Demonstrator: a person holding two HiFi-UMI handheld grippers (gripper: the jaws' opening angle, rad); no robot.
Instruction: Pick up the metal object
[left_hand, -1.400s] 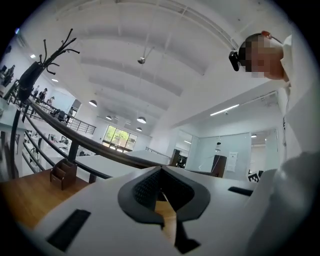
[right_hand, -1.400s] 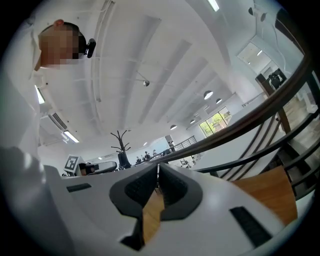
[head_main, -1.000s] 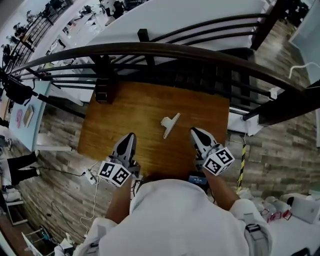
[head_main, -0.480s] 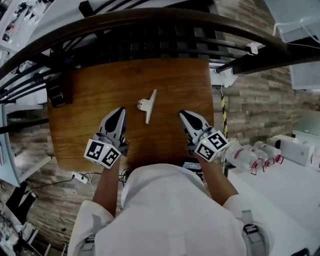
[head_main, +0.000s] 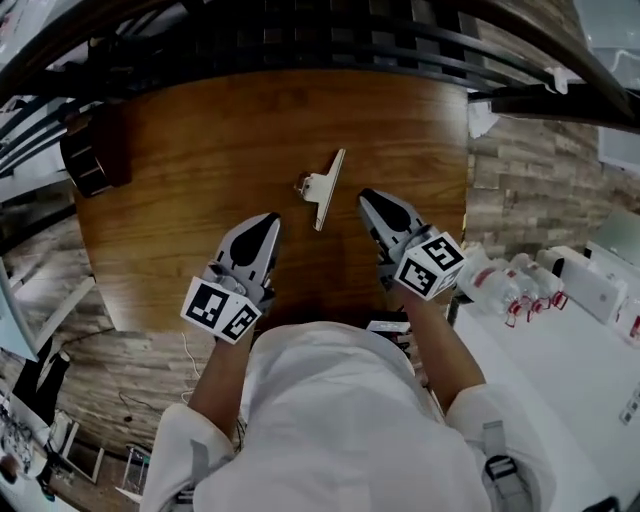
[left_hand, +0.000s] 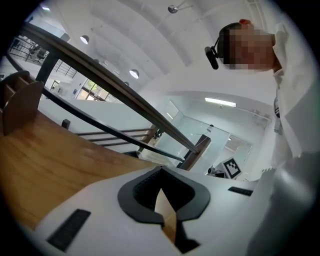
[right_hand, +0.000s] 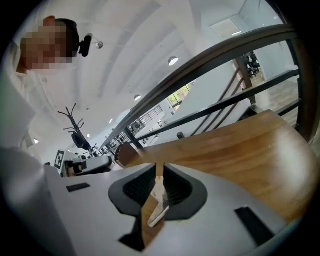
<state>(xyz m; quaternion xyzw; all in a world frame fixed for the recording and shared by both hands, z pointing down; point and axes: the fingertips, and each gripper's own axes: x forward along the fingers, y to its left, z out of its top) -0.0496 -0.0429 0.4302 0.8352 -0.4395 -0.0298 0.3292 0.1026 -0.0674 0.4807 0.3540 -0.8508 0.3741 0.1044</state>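
The metal object is a silver bulldog clip (head_main: 320, 188) lying on the wooden table (head_main: 200, 130), near its middle. My right gripper (head_main: 367, 197) is just right of the clip and close to it, jaws shut, holding nothing. My left gripper (head_main: 267, 220) rests lower left of the clip, a little apart from it, also shut and empty. In the right gripper view the jaws (right_hand: 159, 171) stand together, and a pale strip (right_hand: 158, 215), probably the clip, shows in the opening behind the jaw tips. The left gripper view shows its closed jaws (left_hand: 161, 173) above bare wood.
A dark brown box (head_main: 85, 155) stands at the table's left edge. A dark railing (head_main: 300, 40) runs along the far side. To the right is a white surface with small bottles (head_main: 510, 290). Brick-patterned flooring surrounds the table.
The head view has shifted and the table now sits higher in it. Both grippers have moved forward, and the right one is now closer to the clip.
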